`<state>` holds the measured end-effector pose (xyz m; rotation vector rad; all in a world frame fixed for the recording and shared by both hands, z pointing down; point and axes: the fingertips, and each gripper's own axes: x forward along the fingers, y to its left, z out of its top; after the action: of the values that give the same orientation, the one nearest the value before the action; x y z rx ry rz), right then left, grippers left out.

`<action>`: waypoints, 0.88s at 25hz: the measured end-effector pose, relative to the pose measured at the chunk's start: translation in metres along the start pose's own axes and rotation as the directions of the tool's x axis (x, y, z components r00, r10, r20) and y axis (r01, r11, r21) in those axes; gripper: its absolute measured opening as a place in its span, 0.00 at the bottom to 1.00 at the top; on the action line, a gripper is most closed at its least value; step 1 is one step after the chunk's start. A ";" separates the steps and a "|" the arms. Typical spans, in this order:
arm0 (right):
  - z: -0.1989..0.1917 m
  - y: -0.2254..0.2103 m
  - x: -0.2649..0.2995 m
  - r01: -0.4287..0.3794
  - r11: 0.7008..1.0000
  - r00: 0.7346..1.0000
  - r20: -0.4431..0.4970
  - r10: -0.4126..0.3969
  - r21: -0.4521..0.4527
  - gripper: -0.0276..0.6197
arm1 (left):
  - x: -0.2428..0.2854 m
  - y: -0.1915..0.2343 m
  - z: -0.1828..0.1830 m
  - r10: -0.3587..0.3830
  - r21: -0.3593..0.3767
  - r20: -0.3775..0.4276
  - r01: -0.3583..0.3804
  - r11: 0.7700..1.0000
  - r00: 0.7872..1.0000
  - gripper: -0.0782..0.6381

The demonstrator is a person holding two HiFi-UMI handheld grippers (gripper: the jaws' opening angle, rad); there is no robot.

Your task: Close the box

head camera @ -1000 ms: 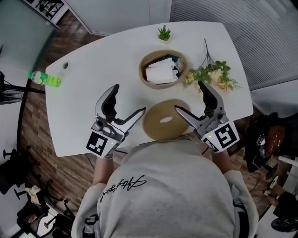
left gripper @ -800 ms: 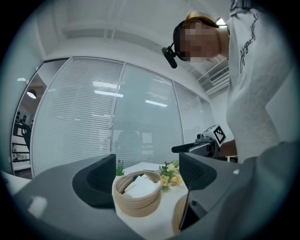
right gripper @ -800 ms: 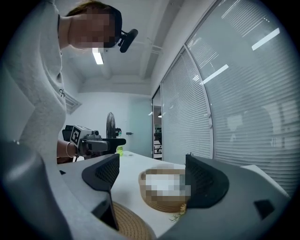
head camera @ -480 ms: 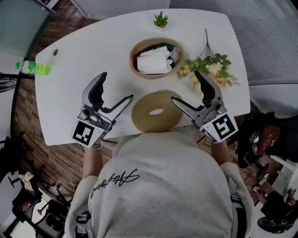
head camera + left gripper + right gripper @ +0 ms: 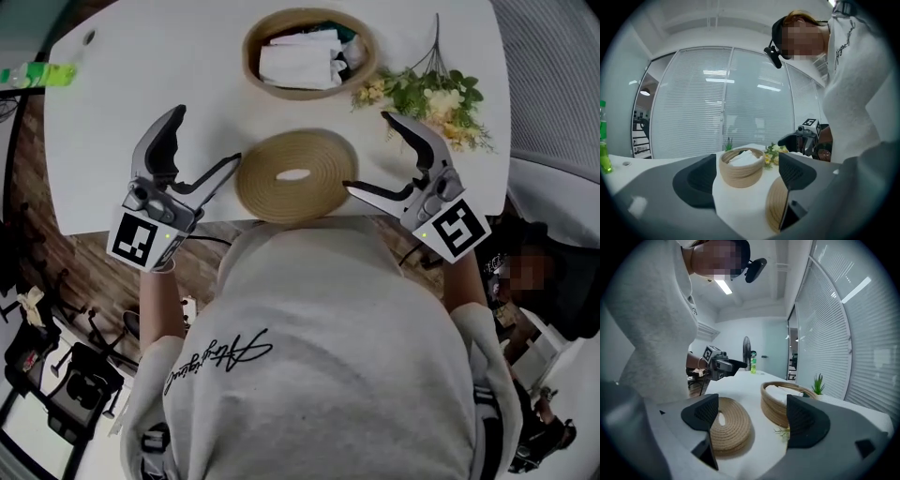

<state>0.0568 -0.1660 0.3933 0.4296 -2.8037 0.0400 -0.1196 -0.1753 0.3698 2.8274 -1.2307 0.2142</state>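
Note:
A round woven basket full of white cloths stands open at the table's far side. Its flat coiled lid lies on the white table near the front edge. My left gripper hovers open just left of the lid, one finger near its rim. On the lid's right my right gripper has its jaws wide and still opening, with nothing between them. In the left gripper view the basket stands ahead and the lid lies by the right jaw. The right gripper view has the lid in front of the left jaw.
A spray of yellow flowers lies right of the basket, close to my right gripper. A green bottle stands at the far left edge. A small potted plant sits behind the basket. Chairs stand on the wooden floor to the left.
The head view has tipped down, so the table sits higher in frame. Both grippers stay beside the lid; the right one's near finger has shifted from over the lid to its right rim.

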 end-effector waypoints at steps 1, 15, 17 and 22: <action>-0.005 0.004 0.001 -0.036 0.999 0.999 -0.015 0.036 -0.008 0.72 | -0.003 -0.005 -0.003 -0.010 0.002 -0.013 0.010 1.000 1.000 0.67; -0.066 0.042 0.005 -0.340 0.934 0.928 -0.197 0.315 -0.107 0.73 | -0.048 -0.047 -0.060 -0.058 -0.051 -0.140 0.051 0.997 0.988 0.68; -0.074 0.046 0.007 -0.366 0.925 0.916 -0.216 0.339 -0.101 0.73 | -0.051 -0.054 -0.071 -0.070 -0.052 -0.178 0.061 0.997 0.982 0.68; -0.090 0.053 0.011 -0.424 0.902 0.883 -0.259 0.392 -0.081 0.74 | -0.055 -0.069 -0.098 -0.092 -0.092 -0.265 0.070 0.993 0.960 0.68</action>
<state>0.0578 -0.1122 0.4831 -0.1961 -2.5864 -0.0079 -0.1166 -0.0788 0.4594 2.6611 -1.0401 0.5131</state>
